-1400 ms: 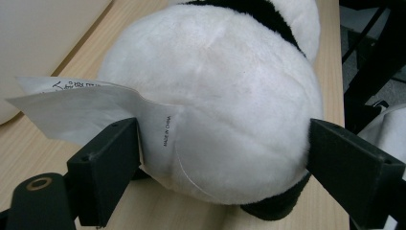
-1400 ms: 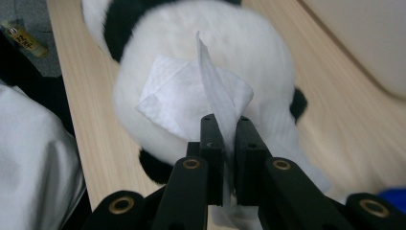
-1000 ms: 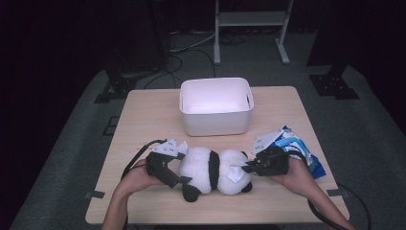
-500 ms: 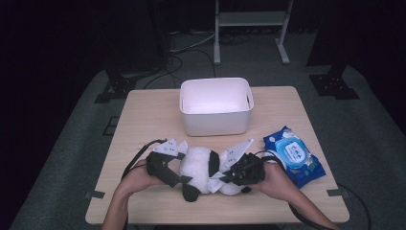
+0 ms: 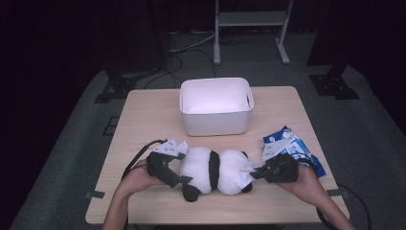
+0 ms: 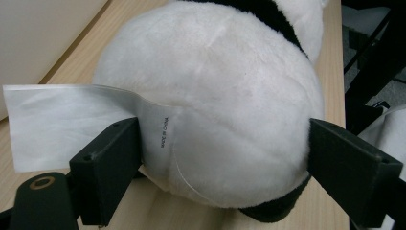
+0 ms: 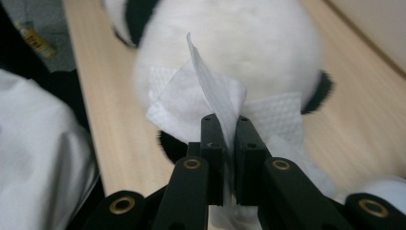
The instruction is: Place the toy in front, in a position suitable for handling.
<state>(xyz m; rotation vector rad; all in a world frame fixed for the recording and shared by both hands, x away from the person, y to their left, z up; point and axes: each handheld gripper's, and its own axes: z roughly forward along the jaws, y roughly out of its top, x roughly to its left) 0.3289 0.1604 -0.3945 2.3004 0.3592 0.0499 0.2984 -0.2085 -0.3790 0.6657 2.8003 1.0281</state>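
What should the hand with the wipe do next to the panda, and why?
Probably rub the wipe gently across the panda. The right gripper pinches the wipe right against the white fur, and the left gripper hugs the panda's other end, seemingly to steady it.

**Black grippers, brass-ringed screws, bare forearms**

Matte black left gripper [image 5: 168, 168] at lower left of the high view, right gripper [image 5: 268, 172] at lower right, each topped by a pale three-cornered plate and trailing a black cable. Blocky square-ended jaws; brass-ringed screw holes along the linkage arms. No sleeves on either forearm.
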